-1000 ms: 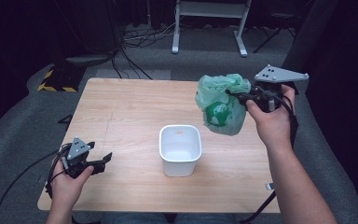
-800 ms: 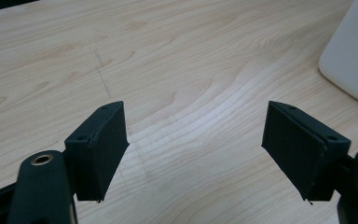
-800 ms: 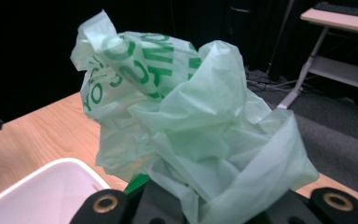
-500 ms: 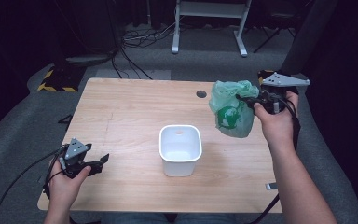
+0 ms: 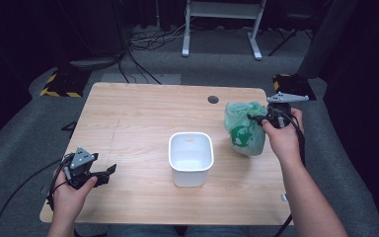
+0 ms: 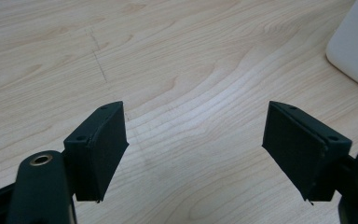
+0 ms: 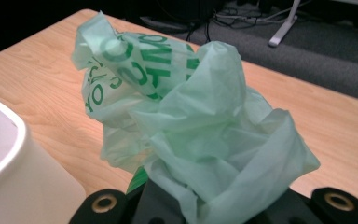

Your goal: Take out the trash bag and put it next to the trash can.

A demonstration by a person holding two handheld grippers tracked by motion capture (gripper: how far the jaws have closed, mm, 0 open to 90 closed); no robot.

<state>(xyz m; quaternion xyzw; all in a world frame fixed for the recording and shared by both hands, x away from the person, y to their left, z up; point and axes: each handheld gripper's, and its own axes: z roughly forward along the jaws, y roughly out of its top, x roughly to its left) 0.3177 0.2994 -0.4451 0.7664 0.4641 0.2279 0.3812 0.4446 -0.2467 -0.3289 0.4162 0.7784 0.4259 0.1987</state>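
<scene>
Seen from above: a pale wooden table (image 5: 143,118) with a white plastic bin (image 5: 191,158) standing open near its middle. To the right of the bin, a crumpled green plastic bag (image 5: 244,129), pinched at its upper gathered edge by the right gripper (image 5: 256,118), clenched tight on the film. Hangs low beside the bin, bottom at or just above the tabletop; contact hard to tell. Long axis roughly upright, bunched neck toward the gripper, fuller printed belly pointing down at the wood. From the right gripper view, the bag (image 7: 191,126) billowing up out of the closed jaws, the bin's rim (image 7: 9,140) at lower left.

Left gripper (image 5: 106,173) resting at the table's near left corner, jaws spread wide and empty, well apart from bin and bag.

Likely risks: thin film slipping from such a small pinch, dropping the bag short of the bin; loose folds snagging the rim, tipping or shoving the light, unsteadied bin.
</scene>
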